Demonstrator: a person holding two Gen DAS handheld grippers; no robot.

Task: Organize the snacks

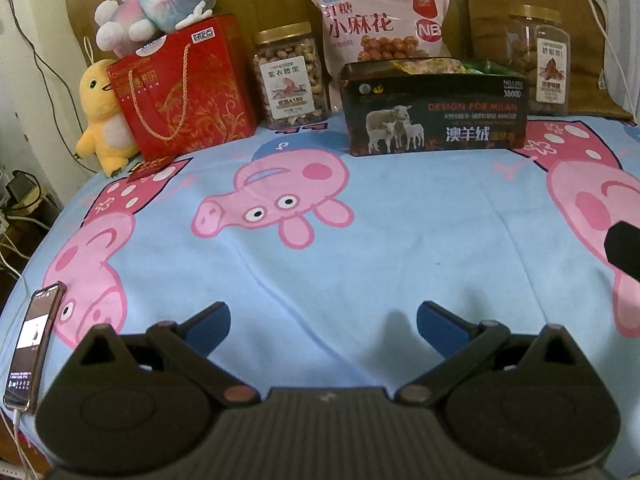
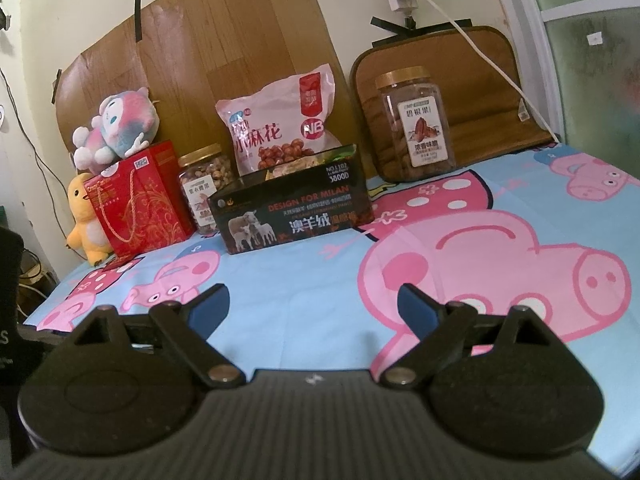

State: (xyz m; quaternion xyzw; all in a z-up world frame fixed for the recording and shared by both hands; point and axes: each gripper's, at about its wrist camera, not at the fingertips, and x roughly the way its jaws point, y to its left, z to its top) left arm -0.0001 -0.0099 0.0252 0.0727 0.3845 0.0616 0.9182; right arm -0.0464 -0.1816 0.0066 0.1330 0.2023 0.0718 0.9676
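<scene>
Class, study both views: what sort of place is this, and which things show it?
Probably a bedroom at home: a cartoon-pig bedsheet covers a bed-like surface, plush toys such as the yellow duck sit against the wall, and a phone lies charging at the edge.

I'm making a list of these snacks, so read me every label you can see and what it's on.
"DESIGN FOR MILAN", "澳羊绒": dark box.
"小麻花", "NB": pink bag.
"紫衣腰果": left jar.
"碧根果": right jar.
Red gift bag print: too blurred.
Phone screen: too small.

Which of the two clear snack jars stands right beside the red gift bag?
The cashew jar, just right of the red gift bag. The pecan jar stands far right, against the brown cushion.
</scene>
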